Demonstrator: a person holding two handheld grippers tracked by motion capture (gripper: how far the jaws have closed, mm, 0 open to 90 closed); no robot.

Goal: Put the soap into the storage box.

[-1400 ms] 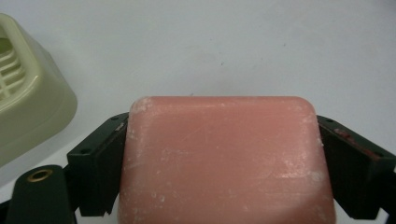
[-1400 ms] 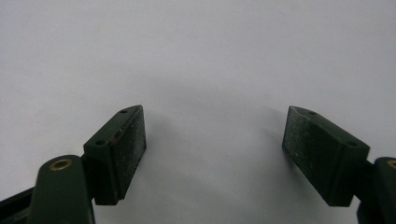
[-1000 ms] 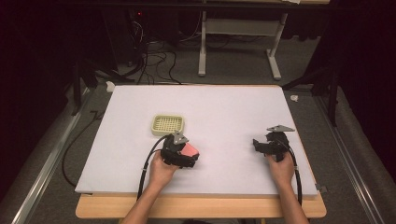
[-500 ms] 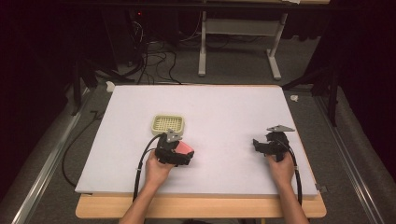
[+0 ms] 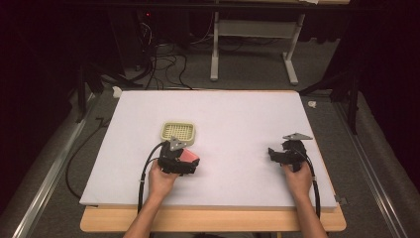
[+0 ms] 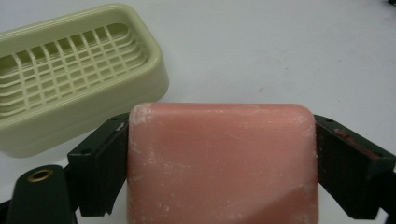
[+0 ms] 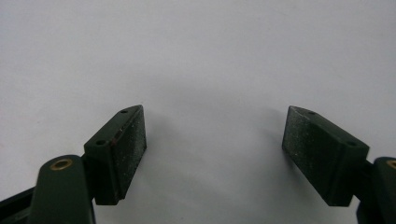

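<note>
Left tongs (image 5: 190, 159) carried soap (image 5: 188, 156) nearer dish (image 5: 178, 132).

Looks like a lab or recording room on my feed: white work table (image 5: 237, 114) on a wooden base, grey carpet floor (image 5: 247, 69), tangled black cables (image 5: 163, 67) behind it, a white metal desk frame (image 5: 255, 47), dark surroundings, aluminium rail (image 5: 47, 178) alongside.

Your white table (image 5: 237, 119) is brightly, evenly lit from above; the surroundings stay dim, shadows are soft, and close-ups look slightly blurred.
</note>
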